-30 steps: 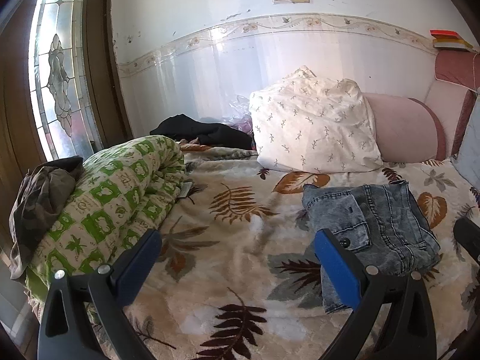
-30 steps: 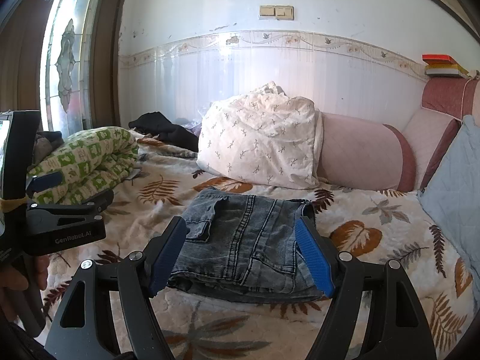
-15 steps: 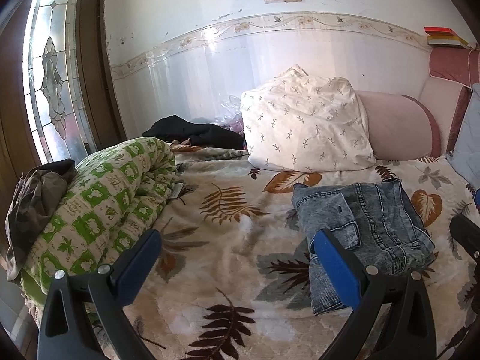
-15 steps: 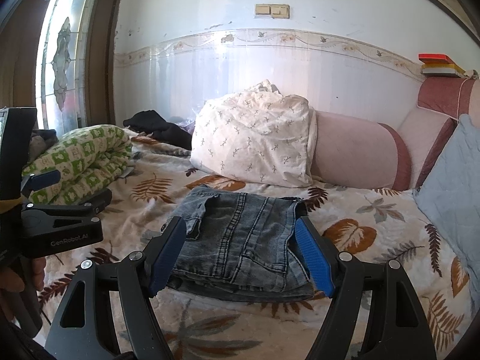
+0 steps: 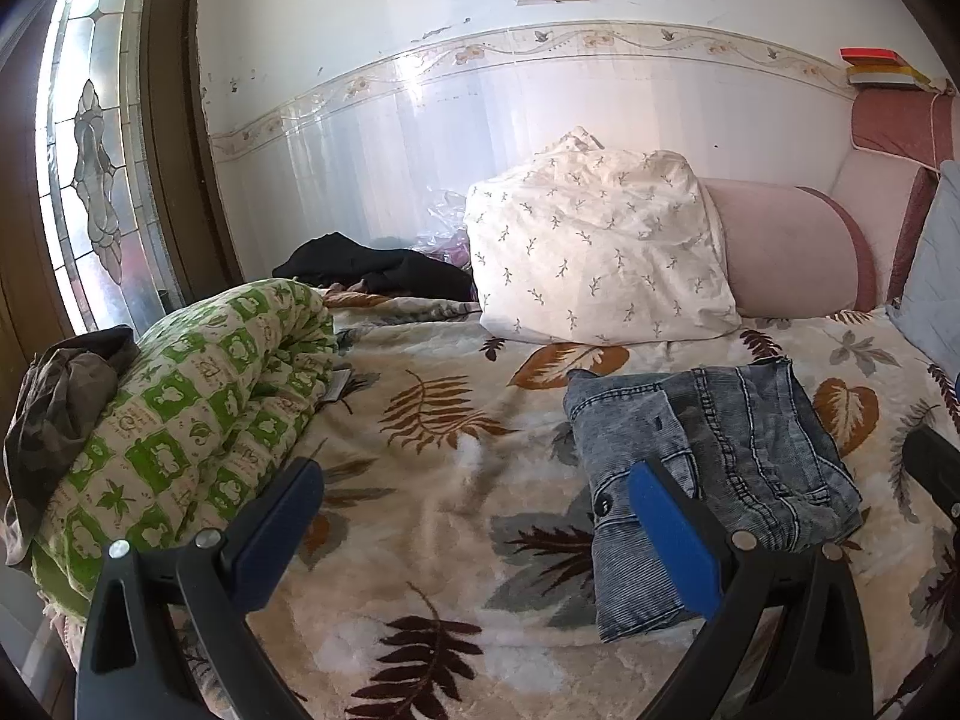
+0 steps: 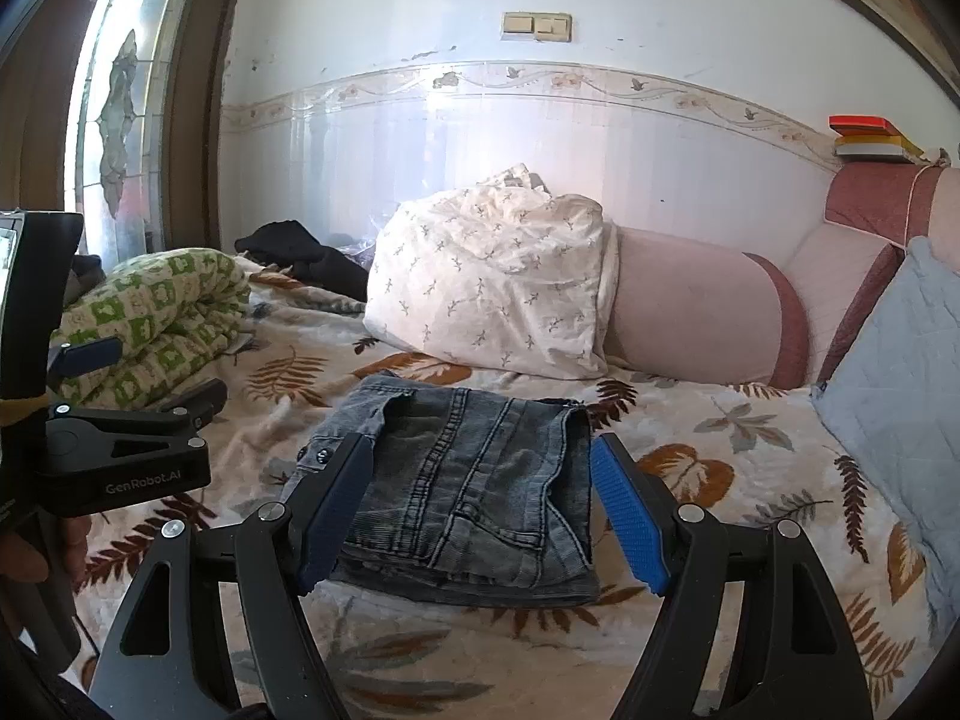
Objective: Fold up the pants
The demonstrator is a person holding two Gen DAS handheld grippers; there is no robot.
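The pants [image 6: 468,486], grey-blue denim, are seen folded into a compact stack lying flat on the bed [image 6: 690,420], on its leaf-patterned blanket, in front of the white sprigged pillow [image 6: 492,282]. In the right wrist view the stack is framed between the two blue pads of the right gripper [image 6: 480,510], whose jaws are spread wide and hold nothing; whether the pads hover above the denim or brush its sides cannot quite be judged from this angle. The left gripper [image 6: 120,438] is caught only in this view from outside, at the left edge, well apart from the pants. In the left wrist view the pants [image 5: 720,450] are shown from the side, to the right of the left gripper [image 5: 474,516], so that a buttoned flap and the folded layers are exposed; the jaws there are likewise wide open and empty, with bare blanket between them. A rolled green-and-white quilt [image 5: 180,420] with a camouflage garment [image 5: 54,408] draped at its end is seen best from the left wrist, while a pale blue cushion [image 6: 900,372] is shown far more fully in the right wrist view. A black garment [image 5: 372,267] lies by the wall.
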